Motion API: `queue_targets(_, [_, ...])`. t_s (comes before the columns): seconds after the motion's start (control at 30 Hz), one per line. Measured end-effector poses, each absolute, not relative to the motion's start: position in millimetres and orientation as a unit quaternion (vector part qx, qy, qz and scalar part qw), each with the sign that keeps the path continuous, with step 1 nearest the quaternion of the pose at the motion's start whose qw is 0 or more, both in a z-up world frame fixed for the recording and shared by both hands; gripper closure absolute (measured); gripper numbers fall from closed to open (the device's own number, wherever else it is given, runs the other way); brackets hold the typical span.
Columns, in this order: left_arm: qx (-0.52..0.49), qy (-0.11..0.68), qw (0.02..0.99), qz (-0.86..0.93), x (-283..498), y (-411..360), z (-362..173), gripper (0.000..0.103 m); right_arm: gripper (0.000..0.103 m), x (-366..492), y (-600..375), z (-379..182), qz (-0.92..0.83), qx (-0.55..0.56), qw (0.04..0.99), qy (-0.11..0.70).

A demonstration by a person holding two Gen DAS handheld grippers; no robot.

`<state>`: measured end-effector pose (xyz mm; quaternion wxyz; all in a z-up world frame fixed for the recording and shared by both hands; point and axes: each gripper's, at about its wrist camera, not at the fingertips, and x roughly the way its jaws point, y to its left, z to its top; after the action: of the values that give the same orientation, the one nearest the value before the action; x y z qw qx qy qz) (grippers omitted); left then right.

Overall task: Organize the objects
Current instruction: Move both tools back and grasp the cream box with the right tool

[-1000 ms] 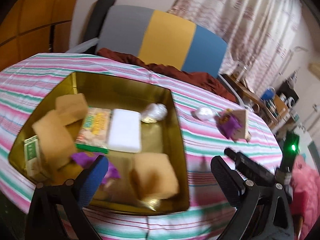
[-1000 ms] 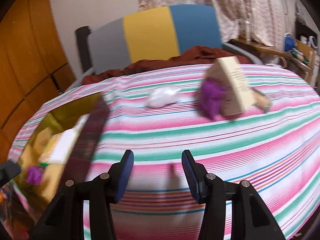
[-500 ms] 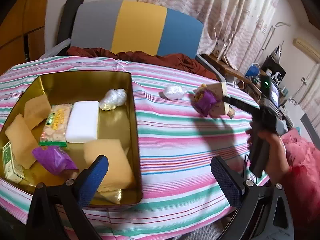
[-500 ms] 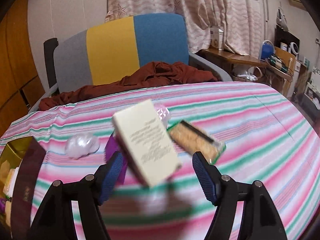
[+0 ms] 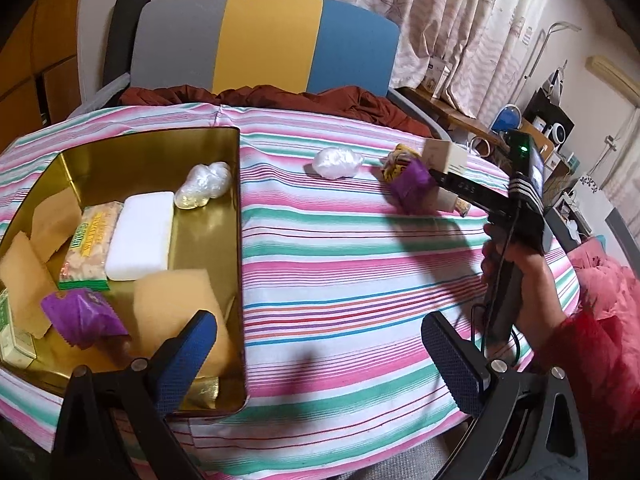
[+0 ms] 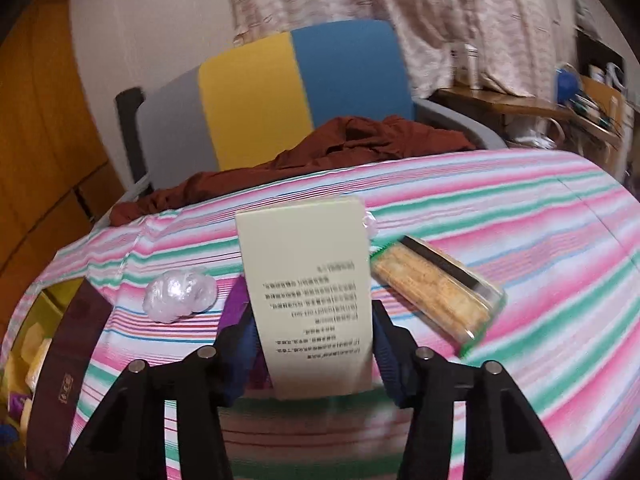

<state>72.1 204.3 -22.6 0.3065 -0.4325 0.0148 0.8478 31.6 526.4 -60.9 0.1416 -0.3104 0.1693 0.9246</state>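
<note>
A gold tin (image 5: 236, 216) on the striped table holds several snacks: tan packets, a white bar (image 5: 140, 236), a cracker pack, a purple packet (image 5: 80, 316) and a clear wrapped sweet. My left gripper (image 5: 320, 352) is open and empty over the table beside the tin. My right gripper (image 6: 312, 344) is closed on a cream box (image 6: 308, 292), also visible in the left wrist view (image 5: 444, 156). A purple packet (image 5: 412, 184) lies against the box. A white wrapped sweet (image 6: 176, 294) and a cracker pack (image 6: 436, 292) lie on the cloth.
A grey, yellow and blue chair (image 5: 264, 44) with a brown cloth (image 5: 280, 96) stands behind the table. The tin's dark lid (image 6: 68, 356) leans at the left in the right wrist view. Shelves with clutter (image 5: 520, 120) stand at the far right.
My right gripper has moved forward around the cream box and closed on it. My left gripper has drawn back and to the right of the tin.
</note>
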Motion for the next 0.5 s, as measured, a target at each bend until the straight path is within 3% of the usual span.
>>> queue_targets(0.5, [-0.433,0.013,0.318,0.843,35.2,285.6,-13.9,0.0,0.051,110.2,524.5,-58.1,0.91,-0.224,0.269,0.223])
